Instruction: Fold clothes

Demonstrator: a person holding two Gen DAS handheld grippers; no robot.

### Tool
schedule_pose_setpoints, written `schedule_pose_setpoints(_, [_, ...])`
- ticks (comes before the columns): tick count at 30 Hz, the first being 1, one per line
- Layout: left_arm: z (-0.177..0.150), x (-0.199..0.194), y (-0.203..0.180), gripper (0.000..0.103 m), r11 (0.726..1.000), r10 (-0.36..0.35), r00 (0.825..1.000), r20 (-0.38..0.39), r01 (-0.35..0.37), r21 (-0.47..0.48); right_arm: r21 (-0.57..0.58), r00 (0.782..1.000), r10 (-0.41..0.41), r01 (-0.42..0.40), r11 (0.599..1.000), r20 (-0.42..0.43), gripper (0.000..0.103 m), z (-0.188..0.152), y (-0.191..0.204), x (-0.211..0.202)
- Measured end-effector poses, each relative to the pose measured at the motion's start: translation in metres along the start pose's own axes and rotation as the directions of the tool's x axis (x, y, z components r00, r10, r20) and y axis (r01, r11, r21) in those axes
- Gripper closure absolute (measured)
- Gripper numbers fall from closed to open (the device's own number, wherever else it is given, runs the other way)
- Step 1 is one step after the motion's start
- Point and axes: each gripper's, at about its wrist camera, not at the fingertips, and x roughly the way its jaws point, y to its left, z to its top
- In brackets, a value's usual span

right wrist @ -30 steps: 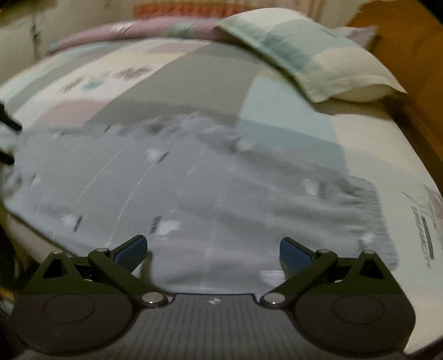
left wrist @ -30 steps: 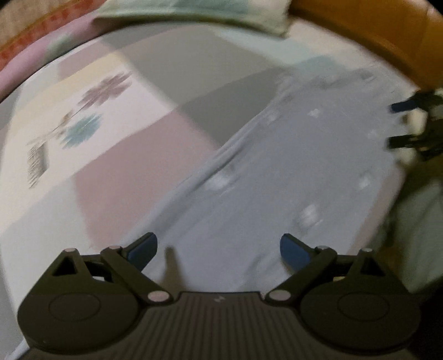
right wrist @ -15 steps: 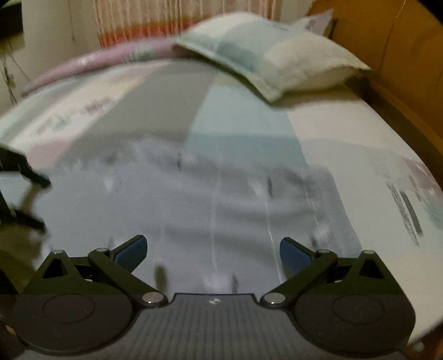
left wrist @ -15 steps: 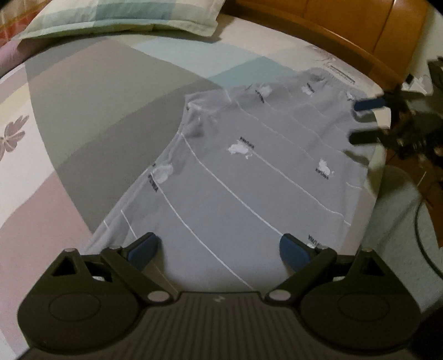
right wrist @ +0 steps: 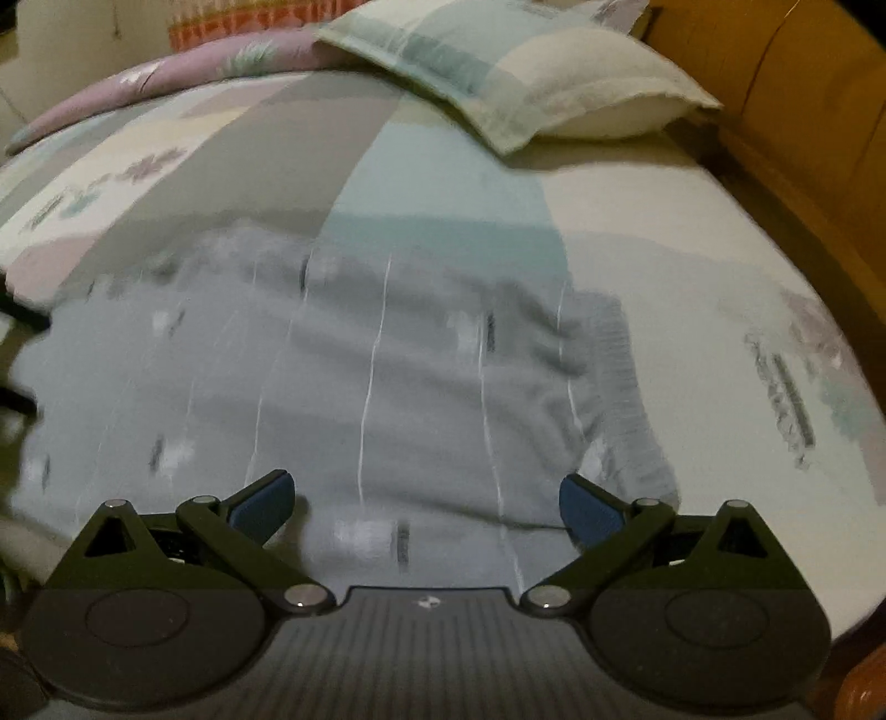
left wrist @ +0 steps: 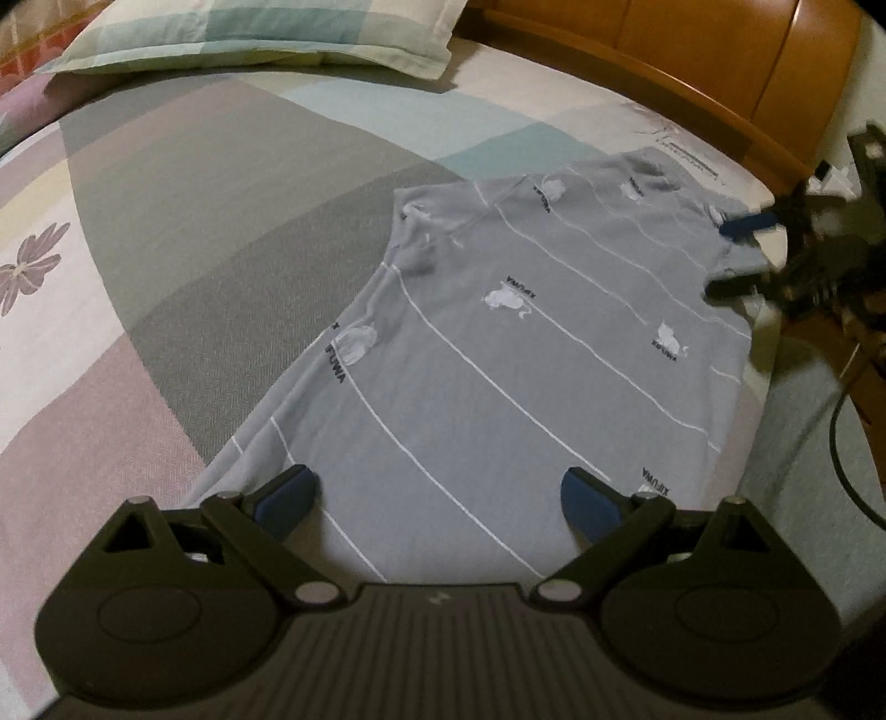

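So, one grey shirt [left wrist: 526, 354] lies spread flat on the bed, filling the centre and right of the left wrist view, with thin white stripes and small white cat prints running across it. I count at least five of those prints there, each with dark lettering beside it. The left gripper [left wrist: 437, 501] sits at the bottom of that frame with its two blue-tipped fingers wide apart, holding nothing, the garment's near edge between them. The right gripper [right wrist: 423, 501] shows the same at the bottom of its own view: two fingers spread, nothing between them but the blurred grey cloth below. In the left wrist view that right gripper appears at the right edge, its two fingers apart close by the shirt's far end. One pillow [left wrist: 260, 33] rests at the upper left, on a patchwork bedsheet [left wrist: 166, 232] of grey, pink and teal blocks. A wooden headboard [left wrist: 692, 61] runs along the upper right.
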Motion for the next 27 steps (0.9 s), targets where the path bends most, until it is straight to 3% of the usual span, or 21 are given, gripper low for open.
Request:
schedule_pose_setpoints(3, [0.000, 0.000, 0.000, 0.007, 1.000, -0.002, 1.000, 0.002, 0.002, -0.001, -0.003, 0.998, 0.024, -0.024, 1.000, 0.064, 0.000, 0.029, 0.007, 0.011])
schedule_pose_setpoints(8, [0.001, 0.001, 0.001, 0.007, 1.000, -0.004, 1.000, 0.006, 0.004, -0.003, 0.052, 0.995, -0.095, 0.094, 0.994, 0.013, 0.000, 0.069, 0.010, 0.078])
schedule_pose_setpoints(14, [-0.001, -0.001, 0.000, 0.006, 1.000, -0.006, 1.000, 0.009, 0.006, 0.025, 0.185, 0.997, -0.065, 0.054, 0.981, 0.050, 0.000, 0.077, -0.010, 0.088])
schedule_pose_setpoints(17, [-0.001, -0.011, -0.002, 0.006, 0.999, 0.025, 1.000, 0.005, -0.025, 0.037, 0.205, 0.997, -0.045, 0.031, 0.978, 0.065, 0.000, 0.073, -0.011, 0.061])
schedule_pose_setpoints(23, [-0.015, -0.034, -0.024, 0.006, 0.986, 0.136, 0.991, 0.016, -0.137, 0.094, 0.121, 0.998, -0.029, 0.022, 0.992, 0.059, 0.000, 0.036, 0.021, 0.013])
schedule_pose_setpoints(27, [-0.034, -0.029, -0.031, 0.006, 0.993, 0.121, 0.993, -0.009, -0.121, -0.006, 0.120, 0.998, -0.055, 0.053, 0.991, 0.012, 0.000, 0.007, 0.042, 0.010])
